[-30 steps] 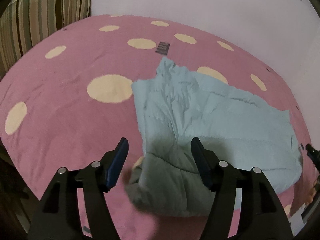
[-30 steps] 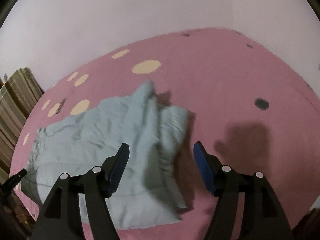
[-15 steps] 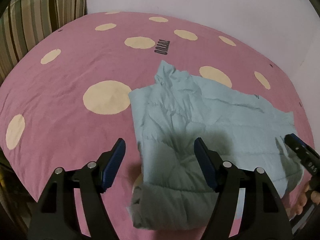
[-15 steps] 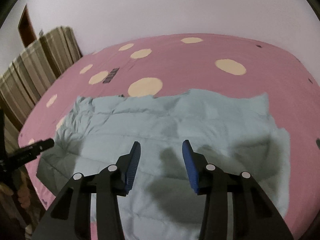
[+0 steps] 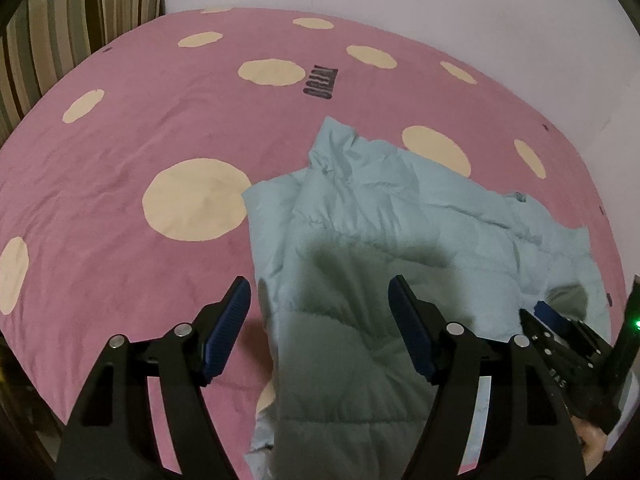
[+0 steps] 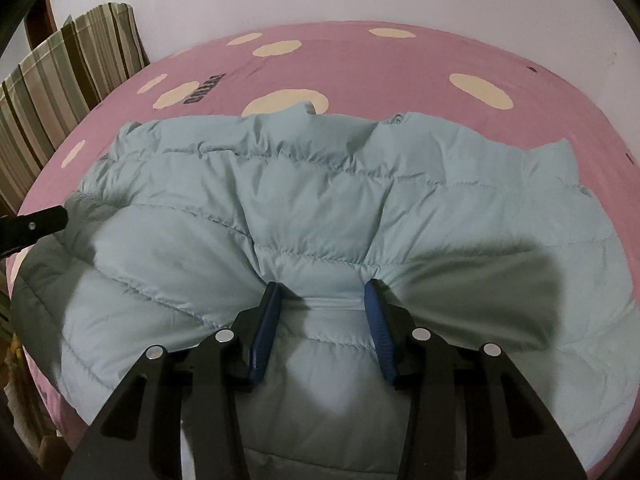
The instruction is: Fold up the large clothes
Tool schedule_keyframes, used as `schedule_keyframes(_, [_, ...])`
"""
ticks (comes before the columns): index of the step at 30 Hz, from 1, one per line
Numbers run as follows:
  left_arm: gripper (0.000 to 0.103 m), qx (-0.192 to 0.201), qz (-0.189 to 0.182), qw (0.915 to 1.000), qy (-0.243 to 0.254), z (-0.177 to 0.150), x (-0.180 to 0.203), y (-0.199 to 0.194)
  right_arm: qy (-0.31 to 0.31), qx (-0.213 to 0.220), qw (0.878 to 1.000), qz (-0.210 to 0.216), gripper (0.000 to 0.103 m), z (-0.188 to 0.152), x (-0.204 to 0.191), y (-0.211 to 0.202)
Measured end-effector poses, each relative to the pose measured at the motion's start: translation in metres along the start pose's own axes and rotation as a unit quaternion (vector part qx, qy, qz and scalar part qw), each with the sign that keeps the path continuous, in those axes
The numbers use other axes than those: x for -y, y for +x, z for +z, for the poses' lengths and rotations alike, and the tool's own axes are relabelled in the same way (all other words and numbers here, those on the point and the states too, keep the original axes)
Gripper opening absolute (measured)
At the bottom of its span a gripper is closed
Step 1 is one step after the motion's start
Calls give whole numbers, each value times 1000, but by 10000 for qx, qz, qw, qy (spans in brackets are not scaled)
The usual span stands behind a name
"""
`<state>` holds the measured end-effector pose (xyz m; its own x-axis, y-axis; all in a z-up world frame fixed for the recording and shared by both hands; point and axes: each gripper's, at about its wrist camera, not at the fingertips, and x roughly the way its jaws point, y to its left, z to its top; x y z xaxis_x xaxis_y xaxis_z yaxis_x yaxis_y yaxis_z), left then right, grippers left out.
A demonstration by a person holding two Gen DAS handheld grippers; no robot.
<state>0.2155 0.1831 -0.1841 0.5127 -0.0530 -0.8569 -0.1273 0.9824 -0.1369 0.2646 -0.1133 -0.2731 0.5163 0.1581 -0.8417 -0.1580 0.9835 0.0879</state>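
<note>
Surface: bed with pink bedspread (image 5: 120, 200), cream dots, against a pale wall (image 5: 400, 0). Nearest, the right hand-held gripper (image 6: 322, 320) has its blue pads (image 6: 266, 332) partly closed, pinching a raised ridge of the light blue quilted jacket (image 6: 320, 208) between them. The left hand-held gripper (image 5: 320, 328) hovers with jaws spread wide, gripping nothing, over the jacket's edge. The jacket lies spread across the bedspread, extending towards 12 o'clock in the right view. Farther off, at 10 o'clock, a striped cushion (image 6: 60, 80) stands beside the wall.
</note>
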Motion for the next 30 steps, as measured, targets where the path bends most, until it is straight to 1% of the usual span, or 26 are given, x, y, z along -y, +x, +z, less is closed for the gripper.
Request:
schedule_keyframes(2, [71, -49, 80, 9999, -74, 0, -4, 5, -14, 5, 10000, -29, 44, 1, -2, 0])
schedule_keyframes(5, [71, -203, 91, 9995, -205, -1, -11, 14, -17, 8, 10000, -28, 44, 1, 0, 0])
schedule_keyframes(7, [73, -323, 52, 9992, -238, -3, -14, 21, -30, 12, 10000, -34, 44, 0, 1, 0])
schedule_keyframes(9, [77, -342, 68, 9991, -253, -4, -15, 25, -61, 20, 10000, -59, 44, 0, 1, 0])
schedule_keyframes(10, [77, -355, 54, 9990, -253, -4, -16, 28, -69, 24, 9999, -71, 44, 1, -2, 1])
schedule_keyframes(14, [77, -503, -92, 9983, -293, -4, -18, 40, -73, 33, 9999, -78, 44, 1, -3, 0])
schedule_keyframes(17, [75, -672, -365, 9963, -403, -4, -25, 53, -87, 50, 9999, -91, 44, 0, -5, 1])
schedule_keyframes(19, [65, -656, -515, 9957, -413, -3, -27, 56, -94, 59, 9999, -99, 44, 0, -6, 1])
schedule_keyframes(21, [34, -649, -816, 9939, -367, -1, -25, 54, -115, 74, 9998, -116, 44, -1, -8, 2])
schedule_keyframes(23, [17, -619, -1014, 9924, -334, 1, -21, 48, -132, 77, 9998, -135, 44, 0, -9, 3])
schedule_keyframes(24, [13, -566, -975, 9932, -298, 3, -17, 42, -137, 76, 9998, -144, 44, 1, -9, 3])
schedule_keyframes(26, [11, -444, -936, 9944, -210, 5, -9, 29, -157, 83, 9997, -158, 44, 0, -10, 4])
schedule_keyframes(30, [10, -86, -887, 9960, 7, 13, 13, -10, -199, 118, 9995, -200, 44, -2, -13, 6])
